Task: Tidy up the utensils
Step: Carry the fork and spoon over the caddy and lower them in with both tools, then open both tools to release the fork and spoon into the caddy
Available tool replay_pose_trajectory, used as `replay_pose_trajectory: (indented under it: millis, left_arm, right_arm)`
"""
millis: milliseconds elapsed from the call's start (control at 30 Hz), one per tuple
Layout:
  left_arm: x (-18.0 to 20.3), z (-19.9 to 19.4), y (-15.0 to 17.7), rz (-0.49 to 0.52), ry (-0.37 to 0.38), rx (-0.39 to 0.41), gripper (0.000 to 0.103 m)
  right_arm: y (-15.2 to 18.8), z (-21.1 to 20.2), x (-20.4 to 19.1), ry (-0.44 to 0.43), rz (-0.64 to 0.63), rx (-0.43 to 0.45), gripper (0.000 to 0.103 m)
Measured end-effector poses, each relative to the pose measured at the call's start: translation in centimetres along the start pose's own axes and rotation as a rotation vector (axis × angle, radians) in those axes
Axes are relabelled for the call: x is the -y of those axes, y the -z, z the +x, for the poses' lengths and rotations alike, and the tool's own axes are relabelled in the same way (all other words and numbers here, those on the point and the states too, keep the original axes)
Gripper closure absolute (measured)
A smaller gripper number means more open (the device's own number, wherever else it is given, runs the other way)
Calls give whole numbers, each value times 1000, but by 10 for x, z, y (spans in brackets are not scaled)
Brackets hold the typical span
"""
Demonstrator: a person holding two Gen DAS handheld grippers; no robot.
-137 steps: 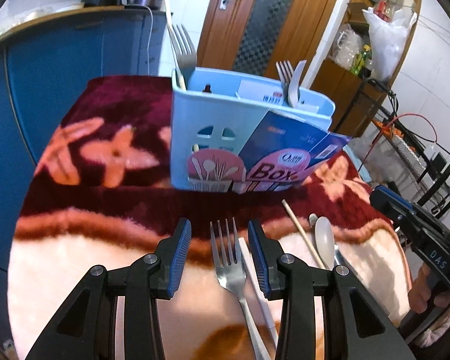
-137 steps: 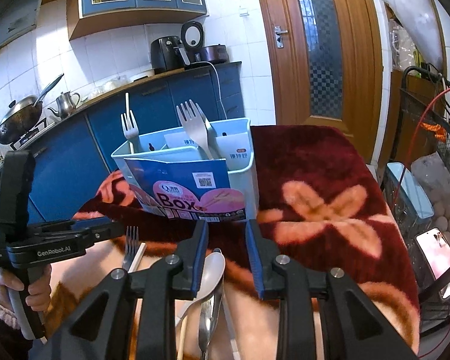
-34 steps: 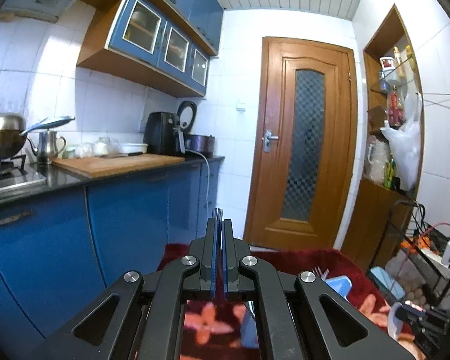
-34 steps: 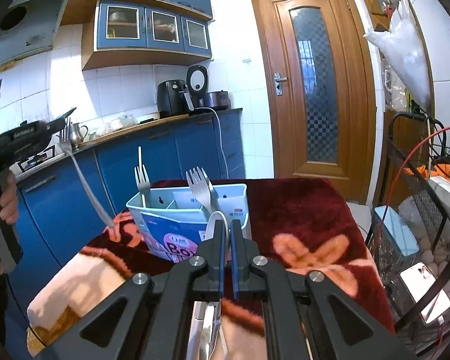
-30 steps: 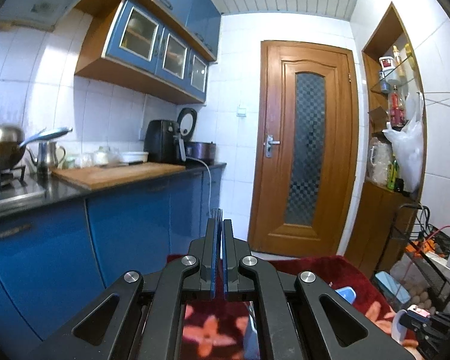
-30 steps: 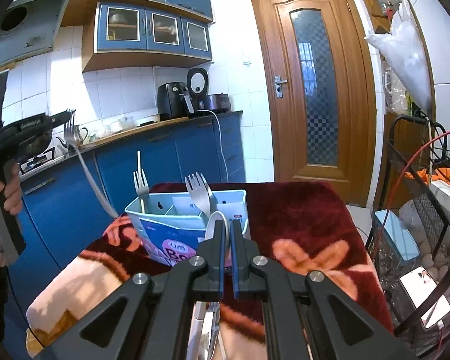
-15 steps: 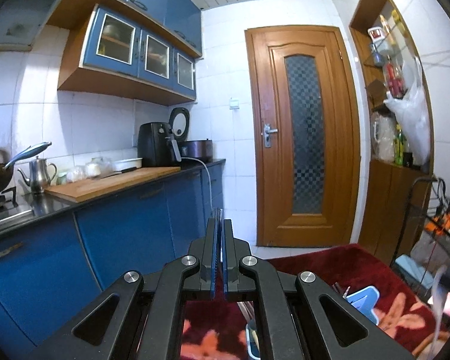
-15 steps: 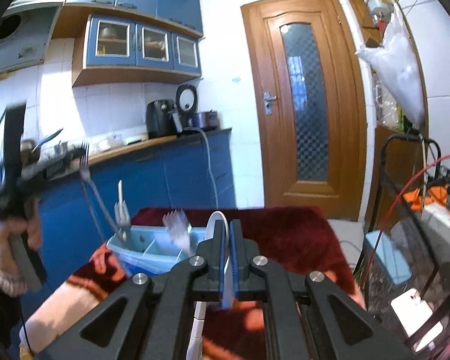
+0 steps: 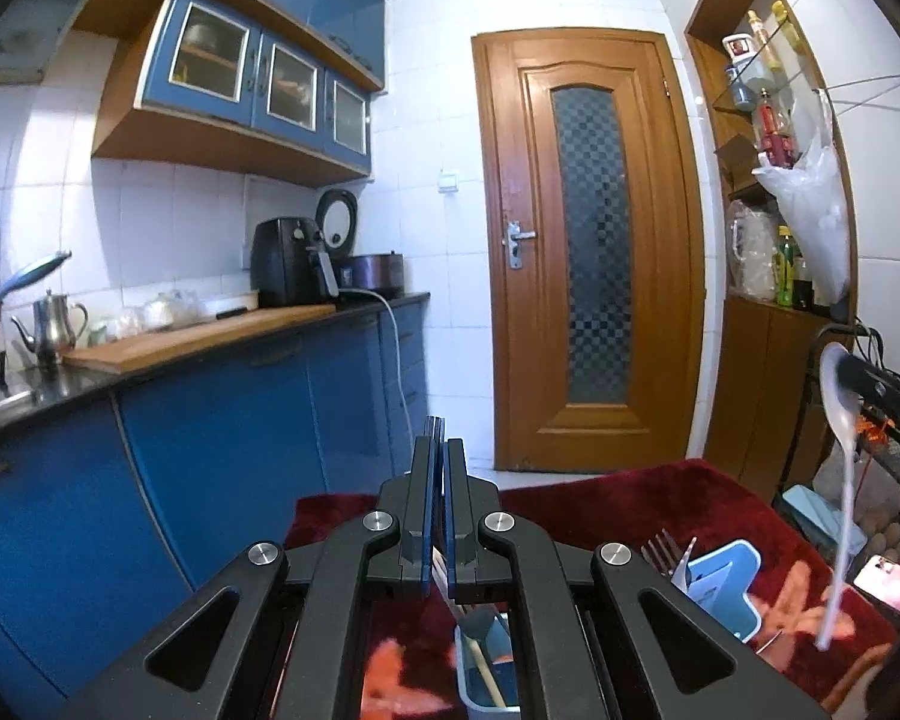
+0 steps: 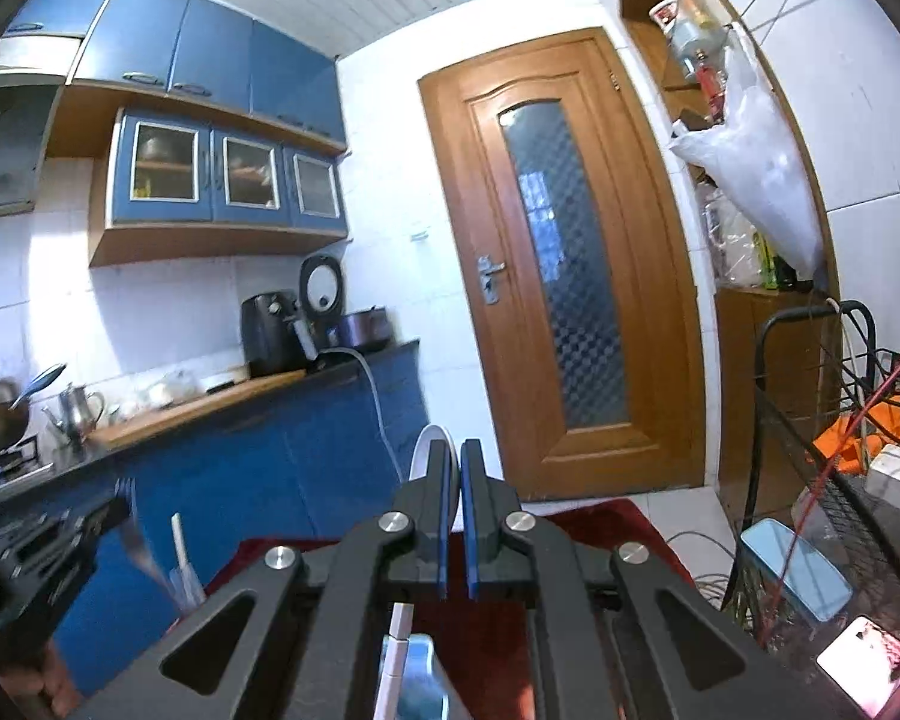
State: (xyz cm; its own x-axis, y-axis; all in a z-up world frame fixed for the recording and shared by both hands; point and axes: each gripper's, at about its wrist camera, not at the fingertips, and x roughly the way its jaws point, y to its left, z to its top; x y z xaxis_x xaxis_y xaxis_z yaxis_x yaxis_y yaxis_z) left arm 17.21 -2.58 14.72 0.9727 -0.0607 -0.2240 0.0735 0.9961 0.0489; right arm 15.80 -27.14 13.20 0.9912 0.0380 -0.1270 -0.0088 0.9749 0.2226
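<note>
White plastic shows between the blades of the right gripper (image 10: pixel 457 468): a spoon (image 10: pixel 429 450), its bowl rising just left of the fingertips and its handle running down under the gripper, so the claw is clamped on it. From the left wrist view the same spoon (image 9: pixel 840 456) hangs bowl-up at the right edge, its handle slanting down over the red blanket (image 9: pixel 630 492). The left gripper (image 9: pixel 438 438) has its blades pressed together on a fork (image 9: pixel 435 420), of which only the tine tips peek above the fingertips. A few seconds ago both claws stood apart over the fork and spoon lying on the blanket in front of the blue holder; since then each has closed on its piece and lifted it. Over the last second the left gripper has sunk, and the holder (image 9: pixel 486 660) now lies right beneath it, with chopsticks in one slot and forks (image 9: pixel 666 552) standing in another. The right gripper has risen, so the holder has dropped almost out of its view and the wooden door (image 10: pixel 570 276) fills more of it.
</note>
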Motion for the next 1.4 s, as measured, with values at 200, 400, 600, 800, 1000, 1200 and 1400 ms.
replay_pose_trajectory:
  millis: [200, 400, 600, 800, 1000, 1200, 1400]
  left_arm:
    - [-1, 9, 12, -22, 33, -23, 101]
    - [-1, 16, 22, -40, 63, -49, 100]
    - [-1, 17, 30, -53, 96, -65, 100]
    - [2, 14, 36, -64, 156, -98, 97]
    - [7, 8, 40, -57, 171, -122, 88]
    - [3, -6, 37, -96, 196, -137, 75]
    - [5, -25, 34, -95, 187, -195, 74]
  right_arm:
    - [9, 26, -9, 41, -36, 41, 98]
    - [22, 35, -23, 51, -134, 52, 98]
    - [41, 35, -25, 0, -169, -18, 97]
    - [51, 33, -20, -104, -132, -128, 96]
    - [49, 22, -15, -151, -91, -157, 76]
    - [39, 4, -11, -171, -48, -172, 75]
    - [36, -17, -9, -185, -6, -267, 74]
